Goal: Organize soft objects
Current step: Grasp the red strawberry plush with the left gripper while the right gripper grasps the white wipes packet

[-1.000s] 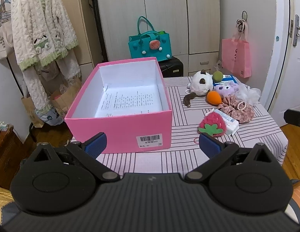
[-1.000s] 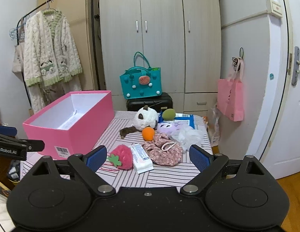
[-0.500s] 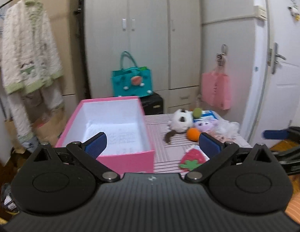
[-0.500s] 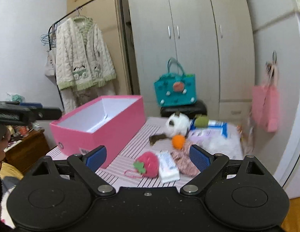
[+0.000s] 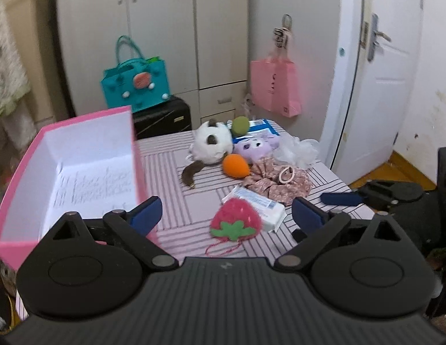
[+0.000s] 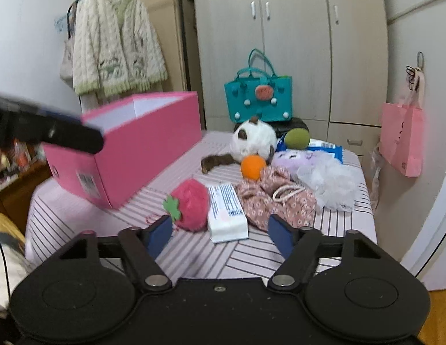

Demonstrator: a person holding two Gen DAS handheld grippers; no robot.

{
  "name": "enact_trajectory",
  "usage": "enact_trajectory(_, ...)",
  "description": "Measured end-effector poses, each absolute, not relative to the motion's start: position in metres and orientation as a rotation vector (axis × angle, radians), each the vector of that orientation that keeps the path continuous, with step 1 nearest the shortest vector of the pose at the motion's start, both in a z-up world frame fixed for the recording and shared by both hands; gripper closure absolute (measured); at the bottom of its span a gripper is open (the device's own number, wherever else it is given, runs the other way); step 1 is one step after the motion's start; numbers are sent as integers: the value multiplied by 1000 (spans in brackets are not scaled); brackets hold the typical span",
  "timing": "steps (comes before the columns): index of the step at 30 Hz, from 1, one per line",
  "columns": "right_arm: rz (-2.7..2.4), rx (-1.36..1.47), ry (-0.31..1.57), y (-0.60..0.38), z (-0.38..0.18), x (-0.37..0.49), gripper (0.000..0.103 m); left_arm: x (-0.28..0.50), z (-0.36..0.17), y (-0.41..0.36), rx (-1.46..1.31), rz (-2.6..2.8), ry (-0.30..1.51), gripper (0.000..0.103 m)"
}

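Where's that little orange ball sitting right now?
The orange ball lies on the striped table, right of the pink box, touching the white plush behind it and the floral pouch in front.

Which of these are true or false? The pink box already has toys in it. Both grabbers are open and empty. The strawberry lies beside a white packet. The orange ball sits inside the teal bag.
1. False: the pink box holds only a printed sheet.
2. True: the left gripper and right gripper are open, holding nothing.
3. True: the strawberry lies right against the white packet.
4. False: the orange ball lies on the striped table, by the white plush; the teal bag stands behind.
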State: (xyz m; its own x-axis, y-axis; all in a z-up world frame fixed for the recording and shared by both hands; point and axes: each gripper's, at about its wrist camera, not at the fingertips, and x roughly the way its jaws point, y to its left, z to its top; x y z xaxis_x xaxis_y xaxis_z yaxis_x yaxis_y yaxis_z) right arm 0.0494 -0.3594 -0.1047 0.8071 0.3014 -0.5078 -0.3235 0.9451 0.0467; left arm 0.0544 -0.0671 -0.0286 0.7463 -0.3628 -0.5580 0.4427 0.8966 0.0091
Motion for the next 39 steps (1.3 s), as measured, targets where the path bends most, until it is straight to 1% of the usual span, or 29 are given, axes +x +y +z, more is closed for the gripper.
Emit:
enact_trajectory(3,357,-57,558,-358,-115,59,43,63,-33,-79,128,-512,609,9)
enact_trajectory(8,399,-27,580,-359,-123,73,45,72,-35,-96,179,-533,583,10)
enact_trajectory(9,399,-44,581,-357,-125,75,45,76,-38,-99,184,-533,591,12)
enact_trajectory(12,391,-84,585,-352,-129,82,45,91,-49,-101,177,-536,649,15)
enact_trajectory(14,382,-93,600,-350,-134,90,45,106,-60,-102,160,-526,709,22)
enact_trajectory(15,378,-91,609,-351,-137,93,45,112,-65,-103,156,-510,735,27)
enact_trajectory(17,373,-80,625,-351,-142,100,45,123,-74,-105,162,-489,769,30)
enact_trajectory(18,372,-78,618,-352,-143,103,45,127,-79,-106,169,-479,784,33)
enact_trajectory(19,374,-78,614,-352,-144,104,46,129,-83,-107,178,-467,794,37)
enact_trajectory(20,378,-77,611,-352,-144,104,49,131,-86,-108,187,-454,800,38)
enact_trajectory(21,382,-72,606,-352,-143,104,57,132,-88,-109,194,-444,802,40)
enact_trajectory(24,390,-57,604,-353,-143,102,57,131,-91,-111,203,-432,794,44)
enact_trajectory(30,340,-36,661,-357,-136,86,57,139,-97,-107,147,-460,855,45)
enact_trajectory(35,332,-16,713,-366,-131,74,57,139,-101,-112,174,-456,854,45)
enact_trajectory(39,342,-65,704,-363,-130,77,56,140,-105,-114,187,-433,852,45)
